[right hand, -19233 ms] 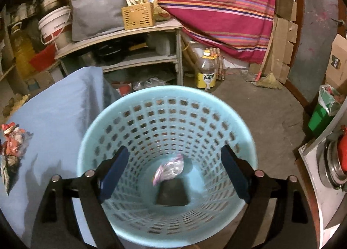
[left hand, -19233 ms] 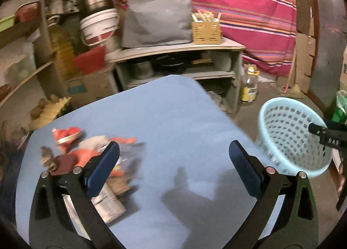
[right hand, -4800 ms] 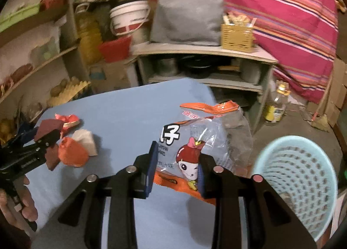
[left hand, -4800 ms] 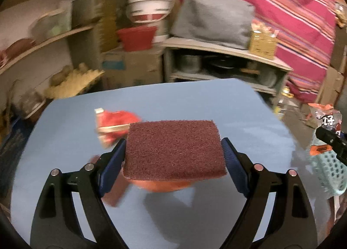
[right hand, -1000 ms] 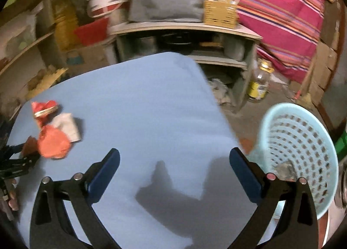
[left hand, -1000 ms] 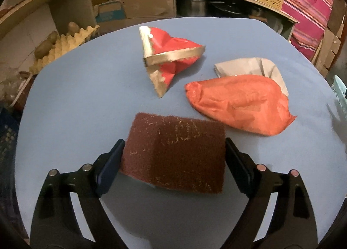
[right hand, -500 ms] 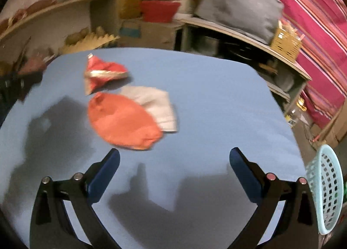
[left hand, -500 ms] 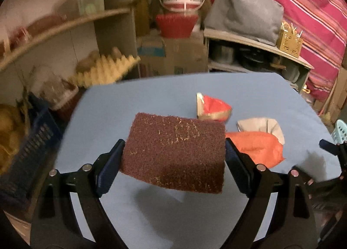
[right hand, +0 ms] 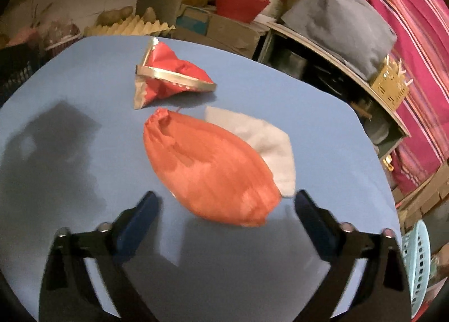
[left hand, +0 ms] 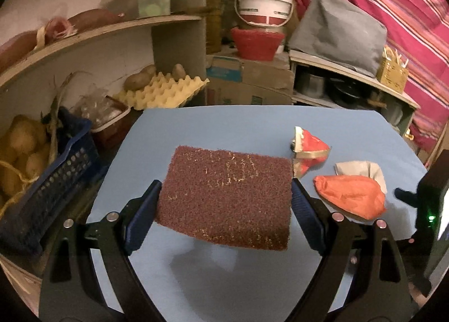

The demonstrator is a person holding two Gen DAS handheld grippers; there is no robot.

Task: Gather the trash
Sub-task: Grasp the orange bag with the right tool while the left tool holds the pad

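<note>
The left gripper (left hand: 226, 209) was clenched on a maroon scouring pad (left hand: 227, 195), a coarse, fibrous rectangle flecked with pale specks, held flat above the blue table (left hand: 196, 131). Relative to that pad, the crumpled red and gold wrapper (left hand: 308, 150) lay just past its far right corner, and the smooth, bulging orange bag (left hand: 349, 195) lay to its right, overlapping a flat, matte beige pouch (left hand: 362, 169) behind it.

The right gripper (right hand: 226, 216) was released, its jaws spread wide over the table, with the near end of the orange bag (right hand: 210, 167) just reaching between its blue fingertips (right hand: 140, 218). The wrapper (right hand: 168, 77) sat beyond the bag, and the pale blue perforated basket (right hand: 418, 260) stood off the table's edge, far right of the bag.

Compared with half a second before, the right gripper had closed in on the orange bag, which now filled the middle of its view, and the left had drawn the pad slightly back.
</note>
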